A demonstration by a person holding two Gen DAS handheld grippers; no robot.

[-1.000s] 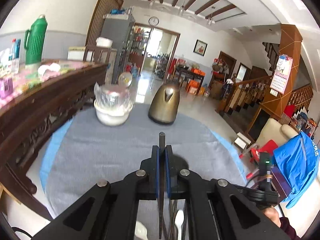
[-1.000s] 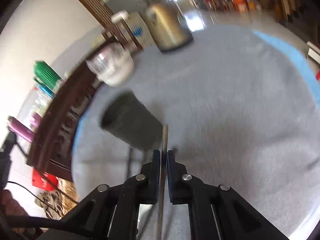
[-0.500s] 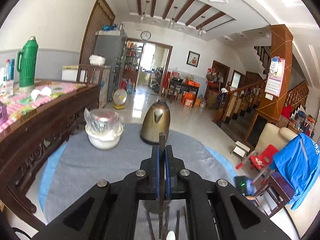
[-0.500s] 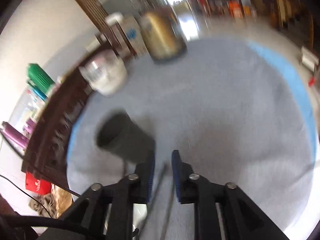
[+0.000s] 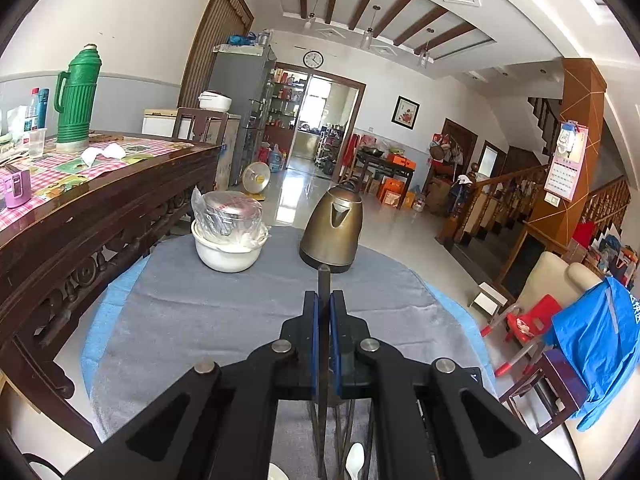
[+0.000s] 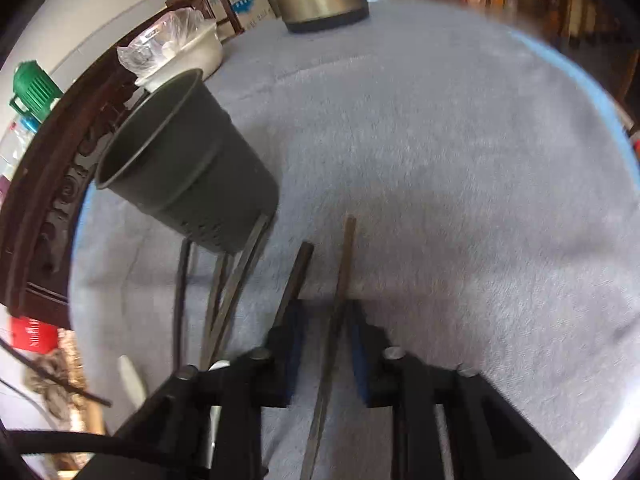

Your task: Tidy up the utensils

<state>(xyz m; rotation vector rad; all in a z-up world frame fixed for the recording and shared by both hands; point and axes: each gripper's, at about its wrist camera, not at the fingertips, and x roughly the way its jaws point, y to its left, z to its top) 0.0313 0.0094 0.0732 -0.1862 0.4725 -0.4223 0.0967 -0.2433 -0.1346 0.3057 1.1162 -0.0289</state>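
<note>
Left wrist view first: our left hand-held gripper (image 5: pixel 324 300) is clamped tight on a dark chopstick (image 5: pixel 324 280), whose end pokes out past the pads toward 12 o'clock. Straight beyond it on the grey-covered tabletop (image 5: pixel 200 312) sits a brassy kettle (image 5: pixel 332 232). A white bowl (image 5: pixel 228 248) with a plastic-wrapped tin in it is off at 11 o'clock. Down at 6 o'clock, under the gripper body, we can make out more chopsticks and the tip of a white spoon (image 5: pixel 354 464) lying on the cloth.

Right wrist view: our right hand-held gripper (image 6: pixel 326 320) points steeply down at the tabletop (image 6: pixel 460 180). Its jaws are closing around a second chopstick (image 6: pixel 344 264) that lies flat between them. This one sits close to the 3 o'clock pad, with a clear gap on the other side, so no squeeze yet. Another loose chopstick (image 6: pixel 296 276) lies just beside the 9 o'clock finger. A few more (image 6: pixel 236 280) fan out toward the dark utensil cup (image 6: pixel 188 160), which is at 10 o'clock, mouth open and looking empty.
</note>
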